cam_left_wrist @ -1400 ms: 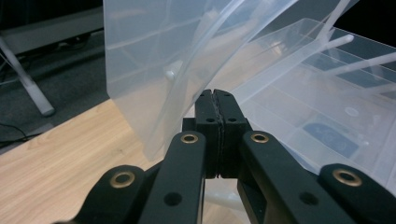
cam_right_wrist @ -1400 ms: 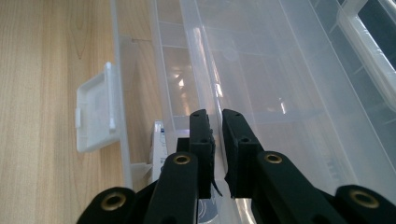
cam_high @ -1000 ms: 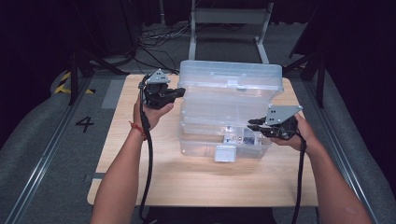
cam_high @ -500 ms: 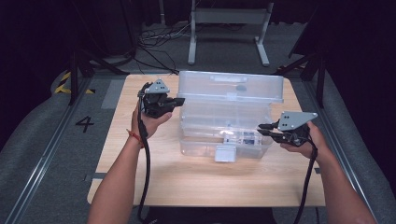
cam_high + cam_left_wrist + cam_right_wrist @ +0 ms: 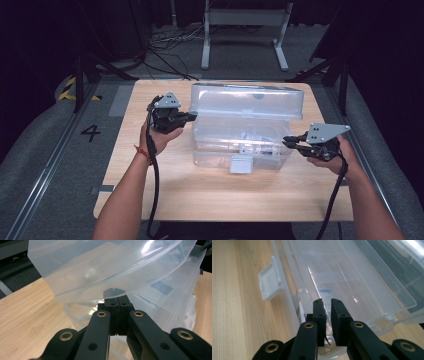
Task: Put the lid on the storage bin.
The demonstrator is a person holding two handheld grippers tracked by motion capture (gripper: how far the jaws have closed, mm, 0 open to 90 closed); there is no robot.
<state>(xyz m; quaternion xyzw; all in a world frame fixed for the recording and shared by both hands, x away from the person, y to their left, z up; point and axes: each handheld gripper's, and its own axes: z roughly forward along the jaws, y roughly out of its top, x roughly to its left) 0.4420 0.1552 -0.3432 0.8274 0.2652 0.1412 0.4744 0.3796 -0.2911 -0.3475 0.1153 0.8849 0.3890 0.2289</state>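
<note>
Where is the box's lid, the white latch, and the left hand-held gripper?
lid (image 5: 247, 100), high view, middle of its clear top.
white latch (image 5: 269, 285), right gripper view, its flat face.
left hand-held gripper (image 5: 192, 116), high view, between its fingertips.

We are in a dark recording studio or lab: black surrounds, a wooden desk (image 5: 165, 185), grey floor (image 5: 60, 150) numbered 4 (image 5: 91, 132), hazard tape (image 5: 67, 89), cables (image 5: 165, 45), a metal stand (image 5: 245, 30).

Glossy clear plastic box (image 5: 243, 131) on matt wooden table (image 5: 150, 185)

A black number 4 (image 5: 90, 132) is marked on the grey floor (image 5: 60, 150).
</note>
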